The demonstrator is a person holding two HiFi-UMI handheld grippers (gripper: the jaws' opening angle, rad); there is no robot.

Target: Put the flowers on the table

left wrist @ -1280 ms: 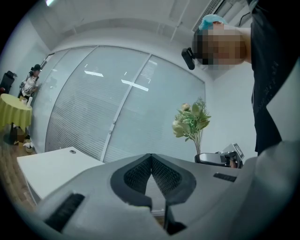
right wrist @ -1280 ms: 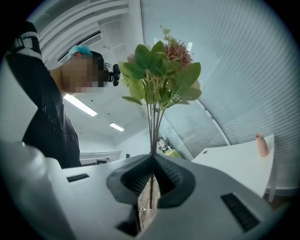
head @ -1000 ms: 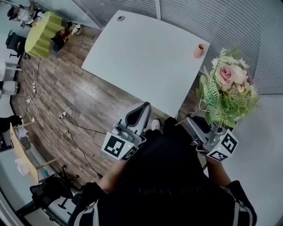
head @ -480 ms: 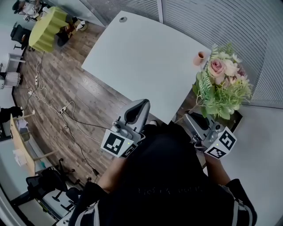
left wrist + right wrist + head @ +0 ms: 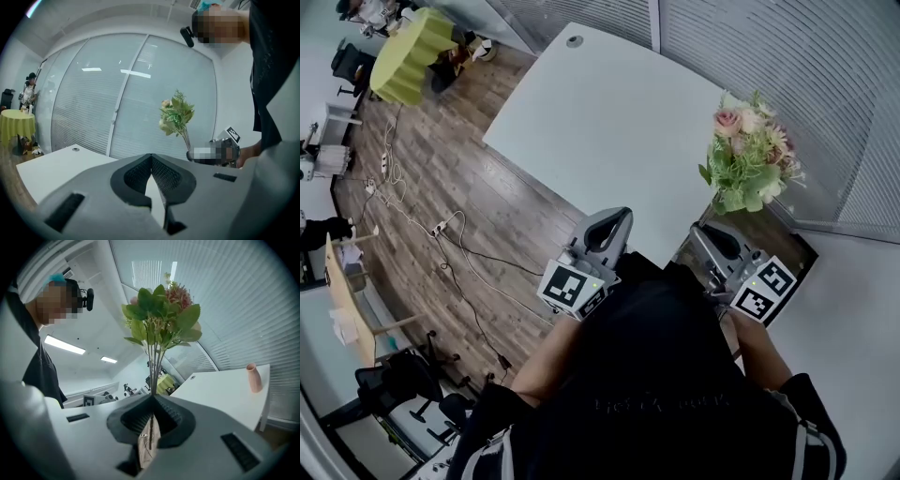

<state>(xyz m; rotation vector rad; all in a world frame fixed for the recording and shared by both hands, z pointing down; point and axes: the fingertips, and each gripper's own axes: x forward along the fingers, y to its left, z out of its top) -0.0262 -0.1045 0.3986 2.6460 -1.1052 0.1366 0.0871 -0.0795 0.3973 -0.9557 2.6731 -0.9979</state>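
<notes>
Smooth matt white table (image 5: 609, 122), dull wood-plank floor (image 5: 441, 187), matt grey plastic on the right gripper (image 5: 152, 398) with ribbed dark pads (image 5: 136, 421), flowers (image 5: 745, 155) kinda plasticky tbh.

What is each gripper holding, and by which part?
Right gripper is shut on the flowers, gripping the bare stems below the leaves. Left gripper is shut, holding nothing.

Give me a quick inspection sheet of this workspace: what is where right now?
Surface: white table, mostly bare.
Job's things: flowers held up in the air, not set down.
Clutter: pink vase near the table's edge.
Grippers: right gripper shut on the flower stems; left gripper shut, empty.
Cables: cables trail over the wooden floor.
Surroundings: glass wall with blinds; yellow-covered table.
</notes>
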